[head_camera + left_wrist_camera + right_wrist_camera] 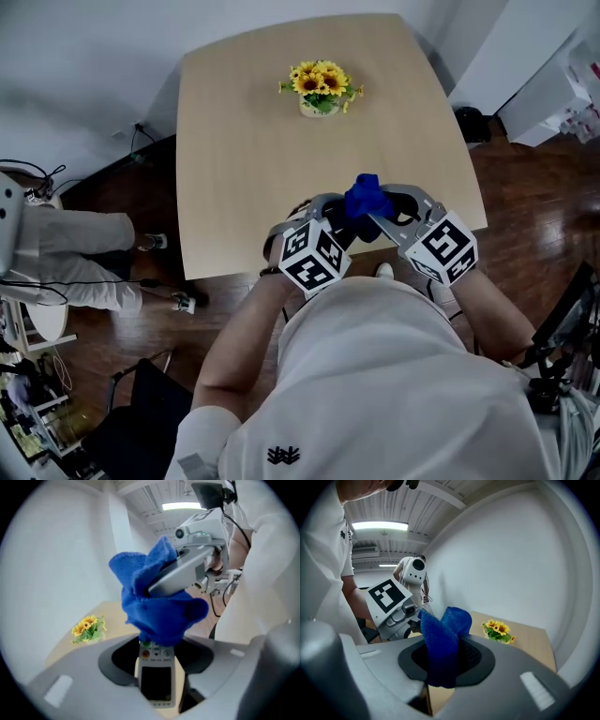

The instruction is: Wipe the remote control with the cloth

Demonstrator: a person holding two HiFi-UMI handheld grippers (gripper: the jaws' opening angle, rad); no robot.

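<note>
A pale wooden table (234, 141) with round corners stood on a dark, shiny wooden floor (525, 187). The walls (75, 75) were white, and a long light (379, 525) glowed on the ceiling. A small pot of yellow flowers (322, 88) sat near the far end of the table, well away from the grippers. The rest of the table top was bare wood. To the left of the table, someone's legs in pale trousers (84, 234) could be seen, with wires lying on the floor close by. The person holding the grippers wore a white shirt (394, 375) and kept both grippers close together over the near edge of the table. The left gripper (156, 665) had its jaws closed in on the sides of the remote control (157, 681), which stood up between them. The remote was cream, with a dark screen and a green and an orange button above it. The right gripper (443, 660) had its jaws squeezed on the blue cloth (440, 644), and a fold of cloth stuck out past them. The cloth was fluffy and bunched up. It lay over the top end of the remote, touching it and hiding that end, while the screen and the buttons showed below it.
</note>
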